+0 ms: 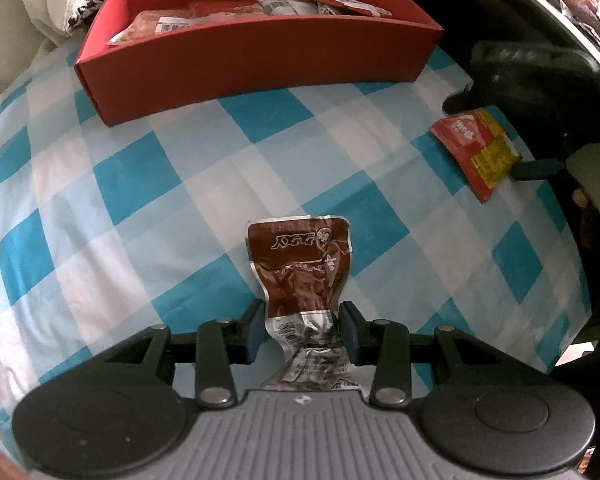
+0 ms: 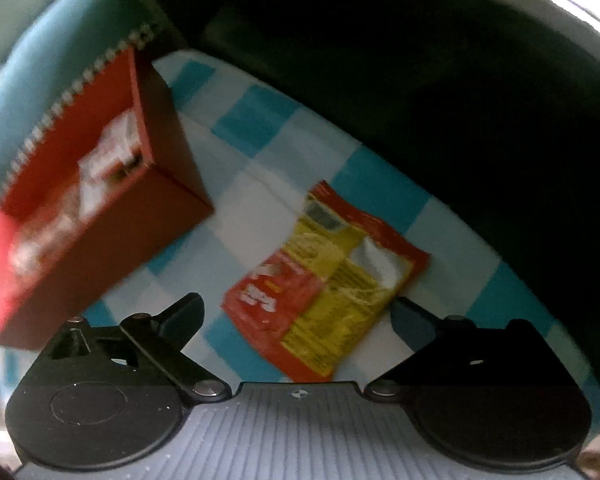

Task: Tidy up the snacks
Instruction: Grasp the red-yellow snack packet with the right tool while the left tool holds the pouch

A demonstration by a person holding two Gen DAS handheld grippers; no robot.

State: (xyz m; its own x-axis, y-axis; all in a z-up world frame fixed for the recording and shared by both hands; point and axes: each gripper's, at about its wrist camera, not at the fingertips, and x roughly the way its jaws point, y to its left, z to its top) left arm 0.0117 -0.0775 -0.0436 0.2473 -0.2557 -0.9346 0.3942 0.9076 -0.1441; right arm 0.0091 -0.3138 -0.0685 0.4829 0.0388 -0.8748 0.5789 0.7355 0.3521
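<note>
My left gripper (image 1: 300, 330) is clenched on the crumpled tail of a brown snack pouch (image 1: 298, 258), while my right gripper (image 2: 296, 312) stands released, its fingers straddling a red-and-yellow packet (image 2: 324, 284) lying flat on the checked cloth (image 1: 204, 172). Farther off, the red box (image 1: 256, 56) already holds several snacks. By my reckoning, these two are what is left to go in.

Each handheld gripper has a grey ribbed body, two round black discs, black link arms with silver screws, and dark blue pads (image 1: 255, 330) on its fingers.
</note>
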